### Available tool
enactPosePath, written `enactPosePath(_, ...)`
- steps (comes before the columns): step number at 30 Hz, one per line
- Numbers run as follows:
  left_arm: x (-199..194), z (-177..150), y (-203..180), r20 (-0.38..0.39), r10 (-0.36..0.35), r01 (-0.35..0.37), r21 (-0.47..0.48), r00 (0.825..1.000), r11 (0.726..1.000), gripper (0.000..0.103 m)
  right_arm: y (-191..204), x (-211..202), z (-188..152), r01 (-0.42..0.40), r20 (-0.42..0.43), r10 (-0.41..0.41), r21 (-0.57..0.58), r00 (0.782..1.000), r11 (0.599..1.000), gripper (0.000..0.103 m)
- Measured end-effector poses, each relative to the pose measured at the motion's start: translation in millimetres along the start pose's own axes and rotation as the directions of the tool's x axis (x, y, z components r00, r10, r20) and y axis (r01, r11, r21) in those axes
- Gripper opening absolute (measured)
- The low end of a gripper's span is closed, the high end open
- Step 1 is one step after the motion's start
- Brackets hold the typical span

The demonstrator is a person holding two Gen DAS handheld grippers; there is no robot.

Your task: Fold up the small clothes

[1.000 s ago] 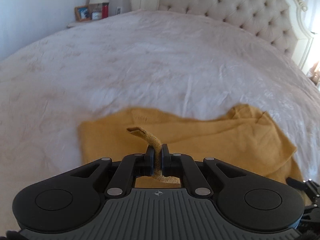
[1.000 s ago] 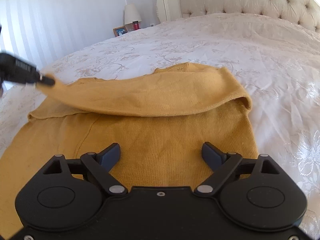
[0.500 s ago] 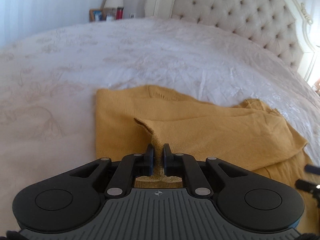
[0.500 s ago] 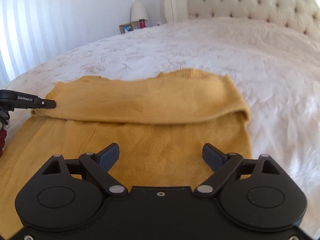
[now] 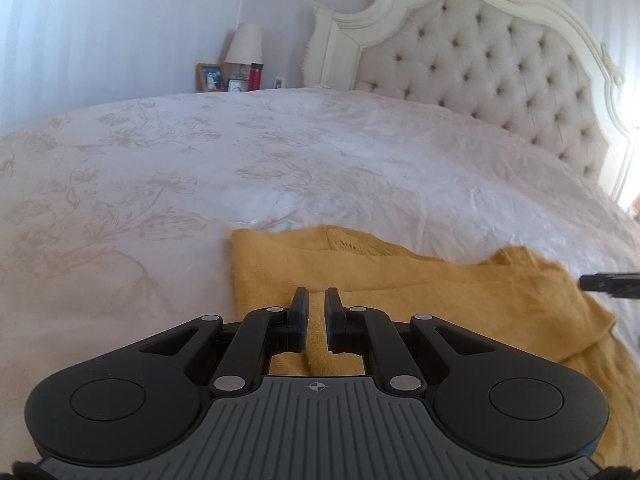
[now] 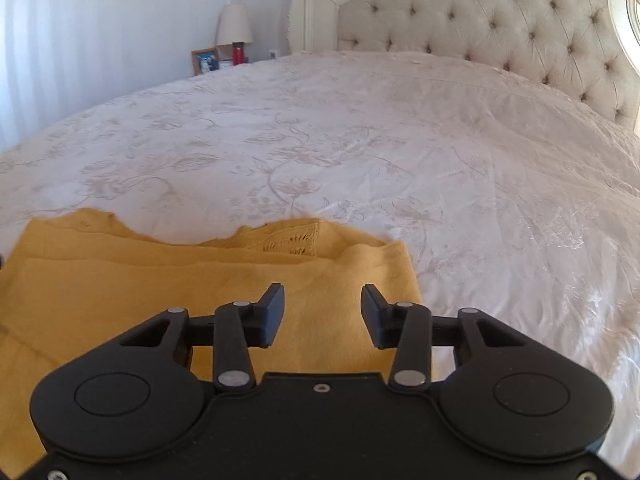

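A mustard-yellow knit garment (image 5: 440, 296) lies on the white bedspread (image 5: 280, 168), folded over on itself. My left gripper (image 5: 316, 300) is low over its left part; the jaws stand slightly apart with a ridge of the yellow fabric between them, no longer pinched tight. My right gripper (image 6: 322, 296) is open and empty, hovering just above the garment (image 6: 160, 280) near its right edge. The right gripper's tip also shows at the right edge of the left wrist view (image 5: 608, 282).
A tufted cream headboard (image 5: 500, 72) stands at the far end of the bed. A nightstand beyond the bed's far left corner holds a lamp (image 5: 244, 46), a picture frame (image 5: 210, 77) and a red bottle (image 5: 255, 76).
My left gripper carried the pinched fabric edge across, laid it down on the garment and loosened its jaws. My right gripper narrowed its opening and moved toward the garment's right edge.
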State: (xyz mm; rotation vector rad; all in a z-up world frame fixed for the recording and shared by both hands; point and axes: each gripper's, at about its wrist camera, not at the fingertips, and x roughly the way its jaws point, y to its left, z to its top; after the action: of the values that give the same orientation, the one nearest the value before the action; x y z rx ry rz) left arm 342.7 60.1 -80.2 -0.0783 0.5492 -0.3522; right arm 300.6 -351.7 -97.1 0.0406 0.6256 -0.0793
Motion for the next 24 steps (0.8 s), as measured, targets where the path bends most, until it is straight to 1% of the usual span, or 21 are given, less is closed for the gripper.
enactPosePath(3, -2.0, 1.3, 7.6, 0.004, -0.015, 0.015, -0.024, 1.000, 1.000, 0.009, 5.2, 22.3, 2.0, 0.026, -0.040, -0.027, -0.018, 0.999, 0.999, 0.050)
enactPosePath(5, 0.4, 2.5, 14.2, -0.010, -0.028, 0.027, -0.068, 1.000, 0.997, 0.009, 3.7, 38.9, -1.9, 0.070, -0.087, -0.073, -0.031, 0.994, 0.997, 0.049)
enactPosePath(6, 3.1, 2.4, 17.8, -0.025, -0.036, 0.033, -0.088, 0.999, 0.996, 0.009, -1.0, 46.4, -4.5, 0.095, -0.107, -0.097, -0.019, 0.989, 0.995, 0.049)
enactPosePath(7, 6.2, 0.8, 19.9, -0.048, -0.039, 0.035, -0.093, 0.998, 0.995, 0.009, -6.9, 48.9, -5.8, 0.114, -0.111, -0.113, 0.004, 0.987, 0.993, 0.050)
enactPosePath(9, 13.5, -4.2, 20.7, -0.103, -0.032, 0.024, -0.077, 0.994, 0.997, 0.009, -22.0, 47.8, -7.7, 0.140, -0.106, -0.130, 0.093, 0.986, 0.986, 0.054)
enactPosePath(10, 16.8, -7.2, 21.2, -0.127, -0.025, 0.015, -0.073, 0.992, 0.997, 0.009, -26.9, 45.6, -7.7, 0.152, -0.107, -0.139, 0.125, 0.985, 0.981, 0.054)
enactPosePath(11, 18.1, -9.3, 21.8, -0.136, -0.022, 0.012, -0.075, 0.990, 0.997, 0.009, -29.1, 43.2, -6.7, 0.162, -0.104, -0.148, 0.139, 0.983, 0.977, 0.054)
enactPosePath(13, 17.0, -9.9, 21.3, -0.137, -0.018, 0.008, -0.072, 0.990, 0.997, 0.009, -26.0, 34.0, -2.1, 0.191, -0.075, -0.183, 0.121, 0.980, 0.974, 0.055)
enactPosePath(15, 15.0, -8.6, 19.4, -0.133, -0.017, 0.009, -0.060, 0.991, 0.998, 0.009, -21.1, 24.9, 4.3, 0.156, -0.024, -0.154, 0.107, 0.988, 0.982, 0.055)
enactPosePath(17, 14.6, -10.0, 17.6, -0.138, -0.016, 0.008, -0.056, 0.990, 0.998, 0.009, -14.8, 25.7, 10.2, 0.117, -0.018, -0.116, 0.083, 0.993, 0.990, 0.055)
enactPosePath(19, 16.0, -12.5, 14.9, -0.148, -0.012, 0.005, -0.043, 0.989, 0.999, 0.009, -5.8, 34.5, 12.9, 0.087, -0.039, -0.086, 0.033, 0.996, 0.996, 0.055)
enactPosePath(20, 16.5, -13.7, 13.5, -0.150, -0.006, 0.002, -0.033, 0.989, 0.999, 0.009, -2.0, 40.3, 12.2, 0.086, -0.060, -0.085, 0.007, 0.995, 0.996, 0.055)
enactPosePath(21, 16.9, -14.3, 12.3, -0.152, -0.002, -0.002, -0.024, 0.988, 1.000, 0.009, 0.5, 48.8, 10.6, 0.102, -0.099, -0.102, -0.009, 0.990, 0.995, 0.055)
enactPosePath(22, 17.3, -14.8, 11.7, -0.153, 0.001, -0.003, -0.018, 0.988, 1.000, 0.009, -0.5, 56.9, 6.9, 0.121, -0.143, -0.121, -0.008, 0.982, 0.993, 0.055)
enactPosePath(23, 17.5, -15.1, 11.6, -0.155, 0.001, -0.004, -0.016, 0.988, 1.000, 0.009, -5.0, 59.9, 2.7, 0.129, -0.155, -0.125, 0.011, 0.980, 0.992, 0.056)
enactPosePath(24, 17.9, -15.2, 11.7, -0.157, 0.000, -0.003, -0.016, 0.988, 1.000, 0.010, -11.4, 58.5, -1.6, 0.137, -0.140, -0.130, 0.041, 0.982, 0.990, 0.063)
